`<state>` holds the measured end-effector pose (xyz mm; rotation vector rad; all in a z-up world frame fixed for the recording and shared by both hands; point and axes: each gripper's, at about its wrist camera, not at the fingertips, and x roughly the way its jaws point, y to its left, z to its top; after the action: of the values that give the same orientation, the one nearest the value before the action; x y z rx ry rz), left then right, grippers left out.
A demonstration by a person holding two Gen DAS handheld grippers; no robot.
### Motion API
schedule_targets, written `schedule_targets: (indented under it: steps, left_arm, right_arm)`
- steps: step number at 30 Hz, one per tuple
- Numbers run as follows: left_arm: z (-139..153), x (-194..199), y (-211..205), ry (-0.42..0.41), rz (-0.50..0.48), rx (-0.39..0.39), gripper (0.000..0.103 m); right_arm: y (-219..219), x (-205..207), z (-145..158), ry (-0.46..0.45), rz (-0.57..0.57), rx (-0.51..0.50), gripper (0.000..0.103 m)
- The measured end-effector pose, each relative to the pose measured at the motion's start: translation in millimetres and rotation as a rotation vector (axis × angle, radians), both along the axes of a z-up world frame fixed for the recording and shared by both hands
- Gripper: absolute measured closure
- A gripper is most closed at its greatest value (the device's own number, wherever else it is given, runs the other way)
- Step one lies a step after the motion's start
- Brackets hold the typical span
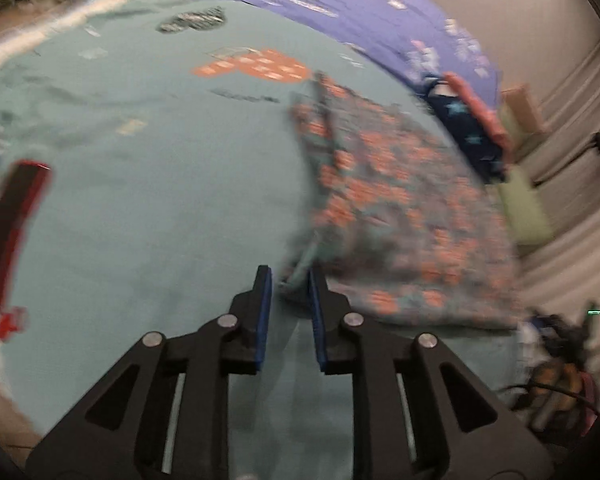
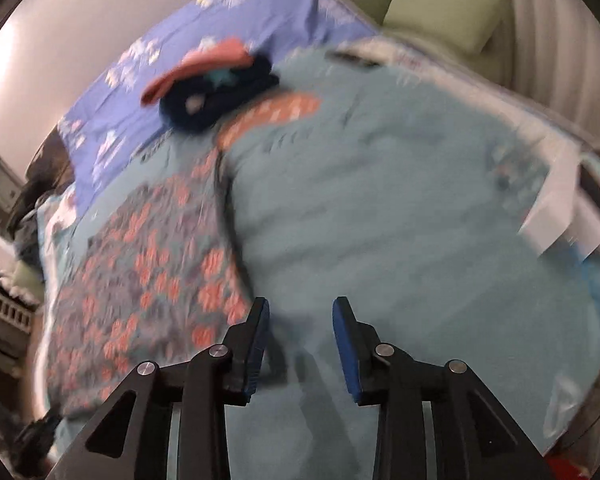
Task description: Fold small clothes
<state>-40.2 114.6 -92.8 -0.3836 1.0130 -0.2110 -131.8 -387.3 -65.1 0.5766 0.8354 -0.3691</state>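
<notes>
Both views are motion-blurred and look down on a bed covered by a teal bedspread (image 1: 140,184) with an orange printed patch. The small garment (image 1: 400,208), grey-teal with an orange flower print, lies spread flat on the bedspread. In the left wrist view it fills the right half of the picture, and its near corner sits at the tips of the left gripper (image 1: 290,280). The blue pads stand a narrow gap apart; a fold of the corner appears to lie just ahead of the gap, but blur prevents telling whether the pads touch it. In the right wrist view the same garment (image 2: 148,264) lies to the left, its edge just beside the left finger of the right gripper (image 2: 302,308). The jaws of this gripper stand clearly apart with only bare bedspread between them. A blue sheet (image 1: 340,4) with white prints lies beyond the bedspread in both views, and on it rests a small pile of dark navy clothes (image 2: 216,96) topped by a pink piece. Only the left wrist view shows a red-and-black object (image 1: 10,236) at the left edge and a tangle of dark cables (image 1: 560,364) at the lower right. Only the right wrist view shows a green cushion (image 2: 440,16) beyond the bed and a white sheet of paper (image 2: 560,208) at the right edge of the bedspread.
</notes>
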Motion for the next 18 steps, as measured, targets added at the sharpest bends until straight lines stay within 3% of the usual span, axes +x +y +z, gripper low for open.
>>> schedule_targets:
  steps: [1, 3, 7, 10, 13, 14, 16, 18]
  left_arm:
    - [4, -1, 6, -0.003, 0.050, 0.042, 0.083]
    - [25, -5, 14, -0.099, 0.141, 0.096, 0.085]
    - [54, -1, -7, -0.238, 0.053, 0.013, 0.085]
    - [45, 12, -37, -0.212, -0.045, 0.022, 0.085]
    - [13, 28, -51, -0.096, -0.048, 0.158, 0.084]
    - [0, 31, -47, -0.059, -0.029, 0.184, 0.073]
    - [-4, 28, -33, -0.083, 0.006, 0.119, 0.063]
    - [-2, 26, -20, -0.068, 0.029, 0.090, 0.062]
  right_arm:
    - [2, 3, 4, -0.020, 0.025, 0.002, 0.069]
    - [16, 17, 11, -0.058, 0.107, -0.017, 0.069]
    - [54, 47, 10, -0.082, 0.287, -0.041, 0.069]
    - [70, 64, -4, -0.043, 0.331, -0.043, 0.069]
    - [57, 70, -29, 0.041, 0.269, -0.025, 0.070]
    - [49, 66, -35, 0.030, 0.255, 0.006, 0.078]
    - [34, 58, -38, 0.000, 0.231, 0.074, 0.087]
    - [25, 52, -36, -0.009, 0.210, 0.111, 0.088]
